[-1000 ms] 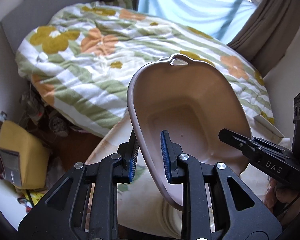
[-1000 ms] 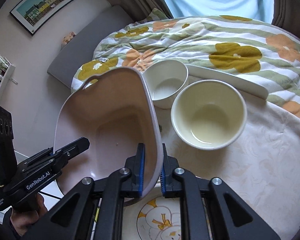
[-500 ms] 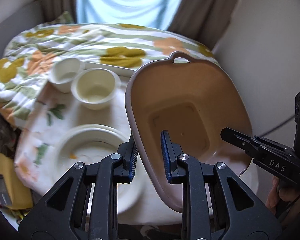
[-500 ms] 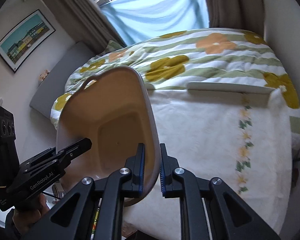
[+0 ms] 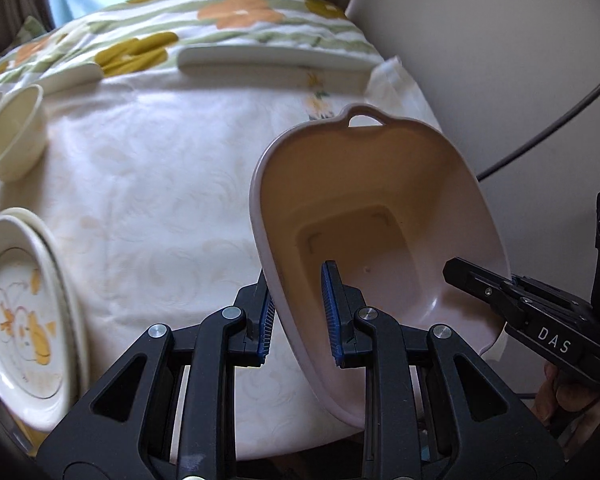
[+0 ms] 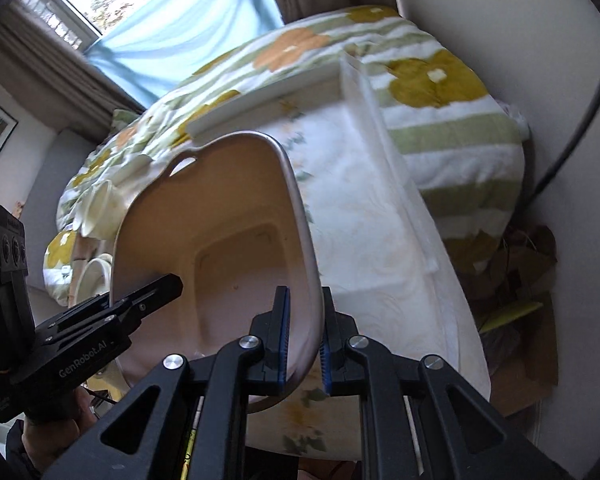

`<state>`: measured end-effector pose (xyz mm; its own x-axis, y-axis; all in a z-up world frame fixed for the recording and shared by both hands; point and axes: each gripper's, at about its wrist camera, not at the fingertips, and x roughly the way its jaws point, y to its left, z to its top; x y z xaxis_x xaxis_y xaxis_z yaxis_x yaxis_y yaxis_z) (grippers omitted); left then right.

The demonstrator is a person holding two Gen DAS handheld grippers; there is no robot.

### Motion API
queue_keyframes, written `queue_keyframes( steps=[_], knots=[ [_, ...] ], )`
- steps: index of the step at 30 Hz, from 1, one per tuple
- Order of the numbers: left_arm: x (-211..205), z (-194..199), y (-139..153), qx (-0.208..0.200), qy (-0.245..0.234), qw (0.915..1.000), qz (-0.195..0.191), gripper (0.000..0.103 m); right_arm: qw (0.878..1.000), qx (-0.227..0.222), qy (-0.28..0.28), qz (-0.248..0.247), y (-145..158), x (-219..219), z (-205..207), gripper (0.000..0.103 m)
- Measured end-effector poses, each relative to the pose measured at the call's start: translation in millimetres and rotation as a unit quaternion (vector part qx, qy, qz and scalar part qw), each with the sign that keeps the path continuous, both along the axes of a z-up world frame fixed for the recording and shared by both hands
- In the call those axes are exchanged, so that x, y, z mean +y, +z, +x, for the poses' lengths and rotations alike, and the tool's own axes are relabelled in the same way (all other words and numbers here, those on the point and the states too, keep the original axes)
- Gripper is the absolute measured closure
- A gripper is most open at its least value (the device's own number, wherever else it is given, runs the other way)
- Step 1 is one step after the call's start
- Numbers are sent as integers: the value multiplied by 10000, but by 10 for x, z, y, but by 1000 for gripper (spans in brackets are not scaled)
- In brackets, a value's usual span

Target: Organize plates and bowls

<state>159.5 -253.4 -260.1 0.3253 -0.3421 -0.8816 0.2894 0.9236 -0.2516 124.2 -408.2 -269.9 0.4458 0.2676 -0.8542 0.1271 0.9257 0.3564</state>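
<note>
Basin (image 5: pixel 380 216), pale pink, handled, tilted: held above the cloth-covered table (image 5: pixel 160 184) near its wall-side edge, clamped by the left gripper (image 5: pixel 298 312) on one rim and the right gripper (image 6: pixel 303 340) on the opposite rim. Decorated plate (image 5: pixel 20 312) and cream bowl (image 5: pixel 10 136) are set well apart on the table's far side.

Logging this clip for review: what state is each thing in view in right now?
Pink basin: empty, tilted, held off the table by both rims.
Left tool: shut on the basin's rim.
Right tool: shut on the opposite rim.
Cream bowl: upright, empty, on the tablecloth.
Plates: stacked at the table's edge, top one patterned.
</note>
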Motion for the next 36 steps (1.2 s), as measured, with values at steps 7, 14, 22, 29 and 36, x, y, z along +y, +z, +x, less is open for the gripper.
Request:
queue_keyframes(
  steps=[7, 14, 22, 29, 36],
  knots=[
    [-14, 124, -227, 38, -78, 9998, 185, 83, 9995, 85, -283, 119, -241, -78, 32, 91],
    [27, 226, -315, 83, -91, 9994, 318, 83, 9992, 124, -364, 50, -373, -54, 8, 91],
    [0, 239, -350, 124, -93, 9993, 342, 83, 9986, 214, -464, 140, -400, -96, 14, 91],
    [-66, 256, -424, 162, -137, 9981, 586, 81, 9941, 161, -781, 738, -484, -235, -15, 47],
    [-76, 250, -386, 27, -99, 9985, 529, 27, 9919, 98, -927, 868, -480, -271, -22, 47]
  ],
)
